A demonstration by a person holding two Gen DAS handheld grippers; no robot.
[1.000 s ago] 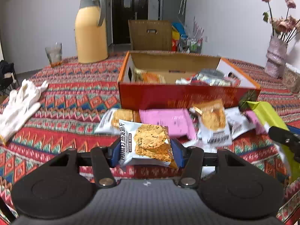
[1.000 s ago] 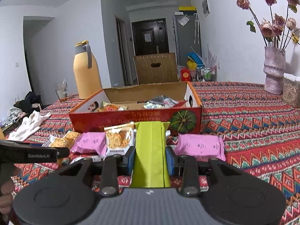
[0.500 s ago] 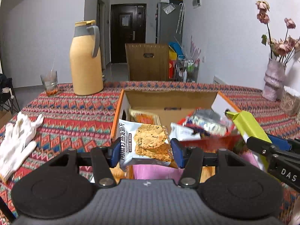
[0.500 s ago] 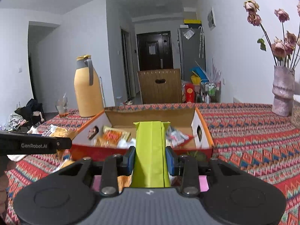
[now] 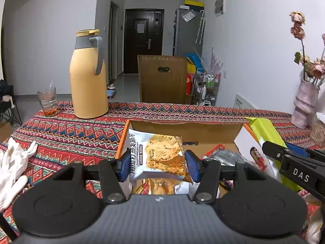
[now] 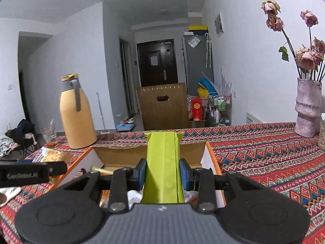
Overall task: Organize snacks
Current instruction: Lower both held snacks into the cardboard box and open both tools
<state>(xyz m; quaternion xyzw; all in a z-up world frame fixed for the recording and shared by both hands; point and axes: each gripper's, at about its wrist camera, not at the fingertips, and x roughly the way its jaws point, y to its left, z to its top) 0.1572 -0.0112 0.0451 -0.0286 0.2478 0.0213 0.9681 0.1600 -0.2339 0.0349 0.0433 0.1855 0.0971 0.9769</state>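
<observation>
My left gripper [image 5: 158, 163] is shut on a white cookie packet [image 5: 157, 155] and holds it above the left part of the open orange cardboard box [image 5: 182, 134]. My right gripper [image 6: 163, 171] is shut on a lime green snack packet [image 6: 163, 162] above the same box [image 6: 211, 158]; this packet also shows in the left wrist view [image 5: 266, 134]. Several snack packets [image 5: 221, 156] lie inside the box. The snacks on the table in front of the box are hidden.
A yellow thermos jug [image 5: 88, 77] and a glass [image 5: 47, 101] stand at the table's far left. White gloves [image 5: 12, 162] lie at the left. A pink vase with dried roses [image 6: 307, 109] stands at the far right. A patterned cloth [image 6: 264, 152] covers the table.
Both grippers have risen and moved forward with their packets, from in front of the box to above its opening. Both stay shut.
</observation>
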